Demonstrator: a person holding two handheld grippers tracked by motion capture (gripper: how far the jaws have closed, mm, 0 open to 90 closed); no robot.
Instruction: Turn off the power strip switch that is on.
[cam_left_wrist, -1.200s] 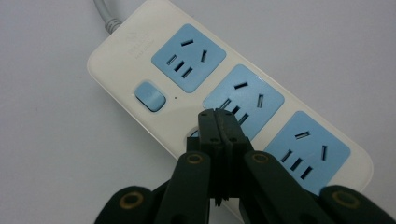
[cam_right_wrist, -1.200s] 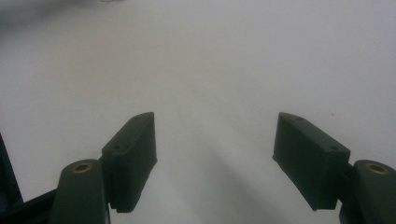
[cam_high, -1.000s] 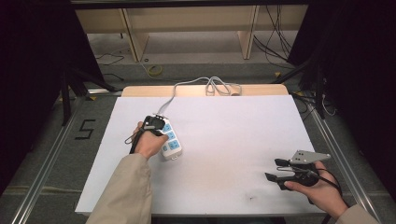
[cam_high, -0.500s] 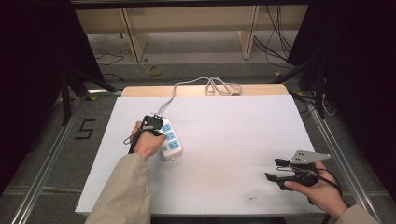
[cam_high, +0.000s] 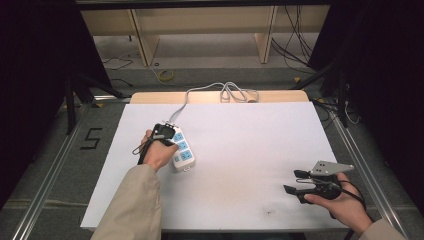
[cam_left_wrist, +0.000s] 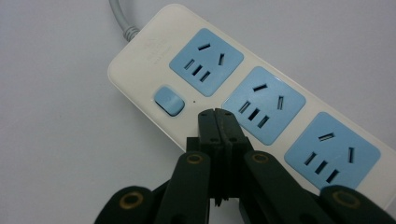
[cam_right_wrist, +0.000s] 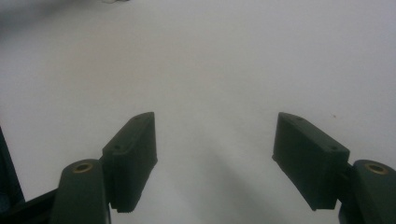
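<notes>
One power strip (cam_high: 181, 148): three blue sockets (cam_left_wrist: 261, 103), one blue switch (cam_left_wrist: 169, 100), one grey cord (cam_high: 220, 91). Two grippers (cam_high: 162, 132).

1. Broad bare room was left across the middle of the white table (cam_high: 250, 150).
2. The left part was taken up by the power strip (cam_high: 181, 149), over which the left gripper (cam_left_wrist: 217, 114) was held with jaws pressed together.
3. The far edge was crossed by the cable (cam_high: 225, 92), apparently coiled there.
4. Nothing was found between the spread jaws of the right gripper (cam_right_wrist: 215, 149).

The gripper (cam_left_wrist: 217, 113), jaws pressed together, hovers over the power strip (cam_left_wrist: 252, 100) beside its blue switch (cam_left_wrist: 169, 100).
</notes>
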